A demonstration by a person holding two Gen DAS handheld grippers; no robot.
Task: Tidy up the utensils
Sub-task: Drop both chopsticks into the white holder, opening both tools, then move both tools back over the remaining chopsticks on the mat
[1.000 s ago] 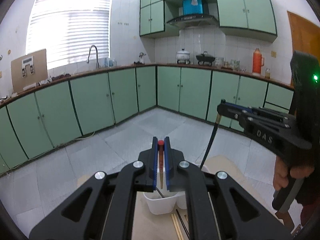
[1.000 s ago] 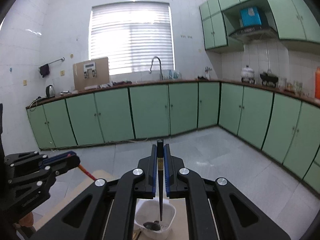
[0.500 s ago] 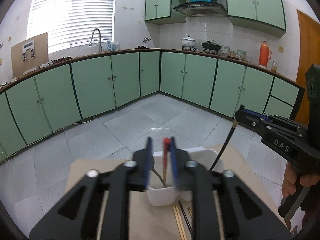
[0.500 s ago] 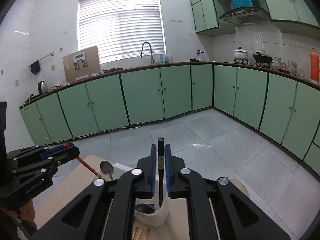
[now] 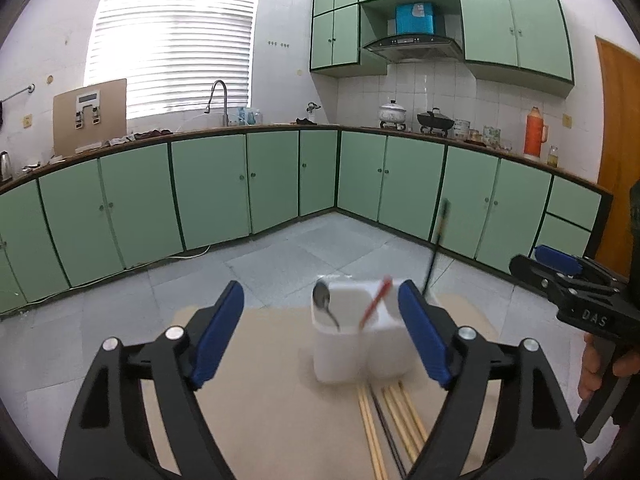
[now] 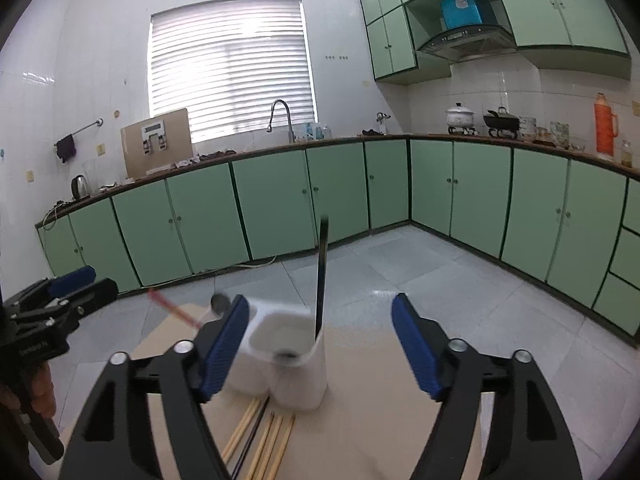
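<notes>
A white two-compartment holder (image 5: 348, 356) (image 6: 296, 376) stands on the beige tabletop (image 5: 260, 400). A metal spoon (image 5: 325, 304) and a red chopstick (image 5: 374, 300) lean in its left compartment. A black chopstick (image 6: 321, 272) (image 5: 436, 248) stands in the right one. My left gripper (image 5: 320, 336) is just short of the holder, its jaws opening wide, and no pad touches the red chopstick. My right gripper (image 6: 320, 348) is likewise opening, its pads clear of the black chopstick. Each gripper shows at the edge of the other's view (image 5: 576, 292) (image 6: 52, 304).
Several loose chopsticks, wooden ones and a black one (image 5: 392, 420) (image 6: 260, 436), lie on the table in front of the holder. A person's hand (image 5: 600, 364) grips the right tool's handle. Green cabinets (image 5: 280, 184) and tiled floor lie beyond the table edge.
Both grippers went from shut on a chopstick to wide open and pulled back and down. The red and black chopsticks now stand free in the holder.
</notes>
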